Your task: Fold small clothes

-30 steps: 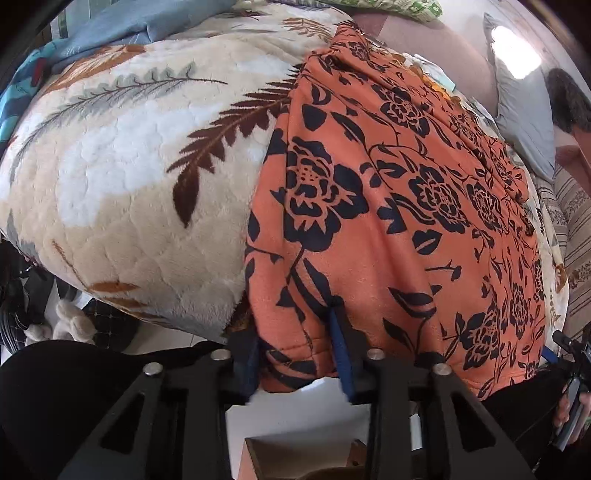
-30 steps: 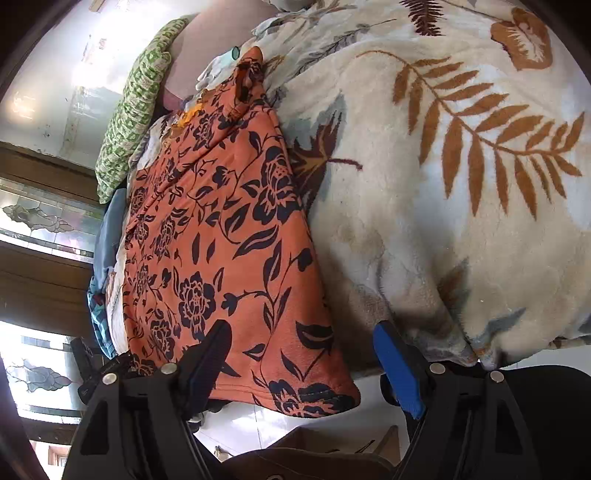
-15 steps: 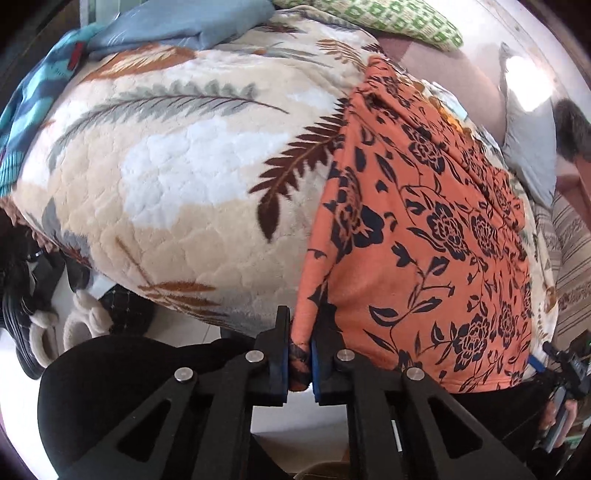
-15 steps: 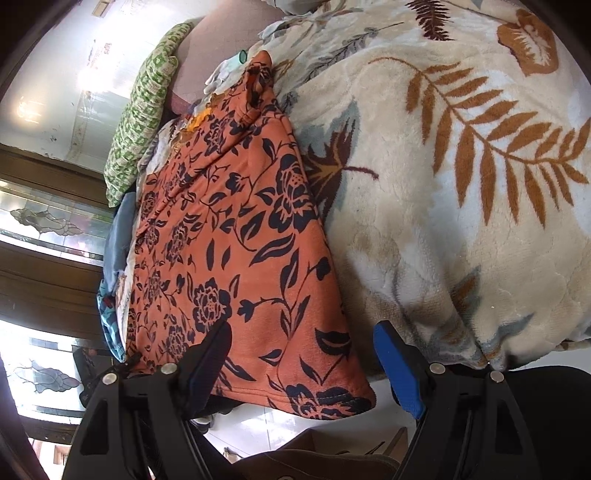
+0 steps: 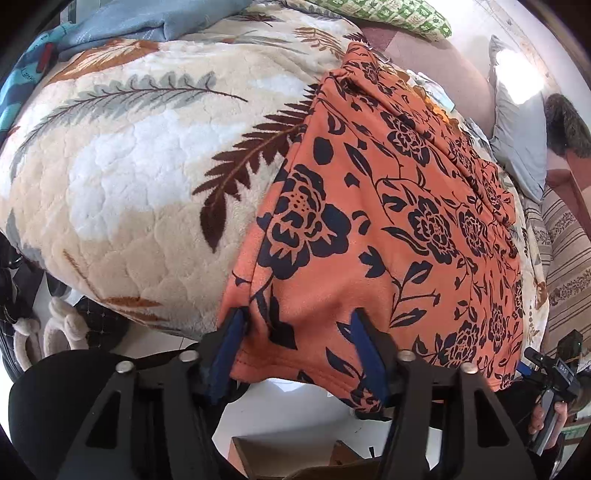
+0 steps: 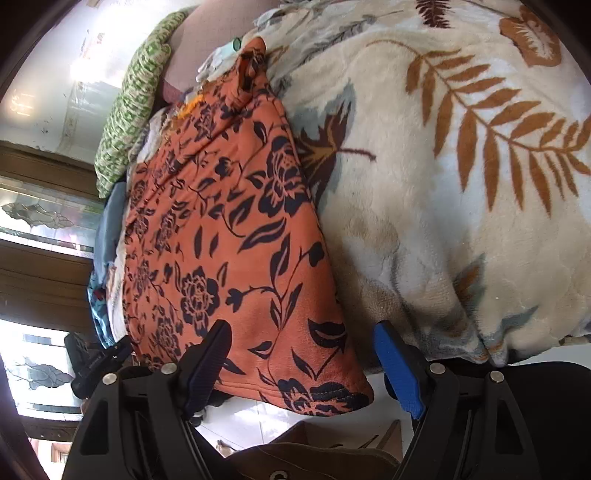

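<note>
An orange garment with a dark floral print (image 5: 388, 229) lies spread on a fleecy leaf-pattern blanket (image 5: 129, 166), its hem hanging over the near edge. My left gripper (image 5: 297, 314) sits at the hem's left corner. Its jaws are opening, and the hem lies loose between the blue pads without being pressed. In the right wrist view the same garment (image 6: 221, 229) ends in its other near corner. My right gripper (image 6: 302, 326) stands wide open around that corner, with neither pad touching the cloth.
A green patterned pillow (image 5: 399, 14) and blue cloth (image 5: 140, 18) lie at the far side of the blanket, with a grey pillow (image 5: 517, 136) to the right. Slippers (image 5: 55, 332) and a cardboard box (image 5: 295, 458) are on the floor below the near edge.
Half a second ago the left gripper was shut on the hem's corner; now its jaws have spread and the hem hangs loose. The right gripper has stayed open in place.
</note>
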